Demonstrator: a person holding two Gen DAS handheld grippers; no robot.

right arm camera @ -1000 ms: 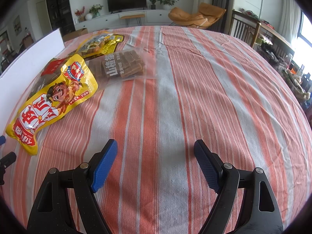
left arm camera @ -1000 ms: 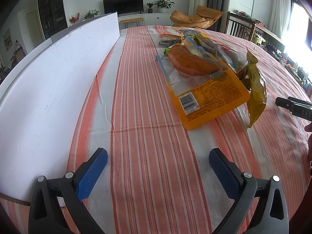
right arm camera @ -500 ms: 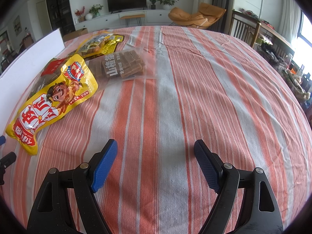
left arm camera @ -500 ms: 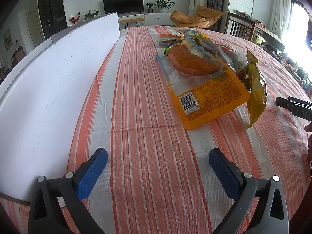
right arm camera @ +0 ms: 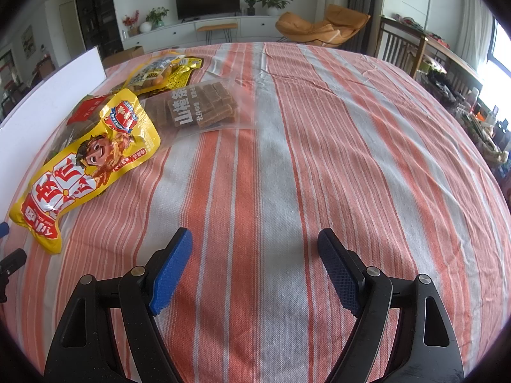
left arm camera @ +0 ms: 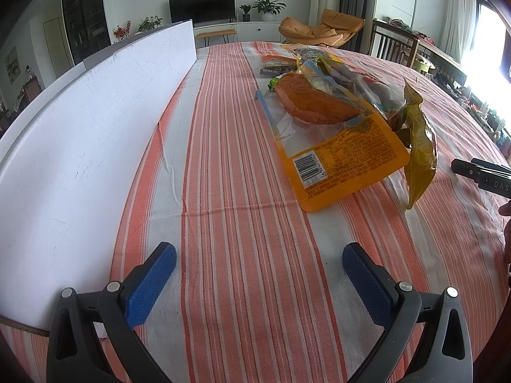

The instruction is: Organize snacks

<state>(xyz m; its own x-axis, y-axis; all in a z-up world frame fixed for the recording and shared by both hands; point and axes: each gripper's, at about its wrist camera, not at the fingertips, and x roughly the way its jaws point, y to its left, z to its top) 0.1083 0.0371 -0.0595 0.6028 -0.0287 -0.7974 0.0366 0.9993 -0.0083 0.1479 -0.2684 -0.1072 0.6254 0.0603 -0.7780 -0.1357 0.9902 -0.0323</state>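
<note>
A large table is covered by a cloth (right arm camera: 287, 166) striped in orange, pale grey and white, lightly creased. A tall white board (left arm camera: 80, 146) stands along the table's left edge. Beyond the far edge lies a living room: a dark television (right arm camera: 207, 0) on a long white cabinet, potted plants, an orange lounge chair (right arm camera: 322, 28), dark wooden chairs at the right and a bright window.

The snacks lie in a loose pile on the far left part of the table, near the board's far end. Nearest in the right wrist view is a yellow packet (right arm camera: 86, 166) printed with a cartoon face and red characters, its glossy foil crinkled. It partly overlaps a clear packet (right arm camera: 198, 108) of brown rectangular bars, which lies flat with white characters on it. Behind that lies a yellow and clear packet (right arm camera: 163, 73) near the far edge. In the left wrist view an orange packet (left arm camera: 338, 156) shows its back, with a barcode and a clear window over a round orange-brown piece.

The left gripper (left arm camera: 258, 274) hovers low over bare cloth near the table's near edge, beside the board, its blue-padded fingers spread wide and holding nothing. The right gripper (right arm camera: 255, 261) hovers likewise over bare cloth to the right of the pile, fingers spread apart and empty.
</note>
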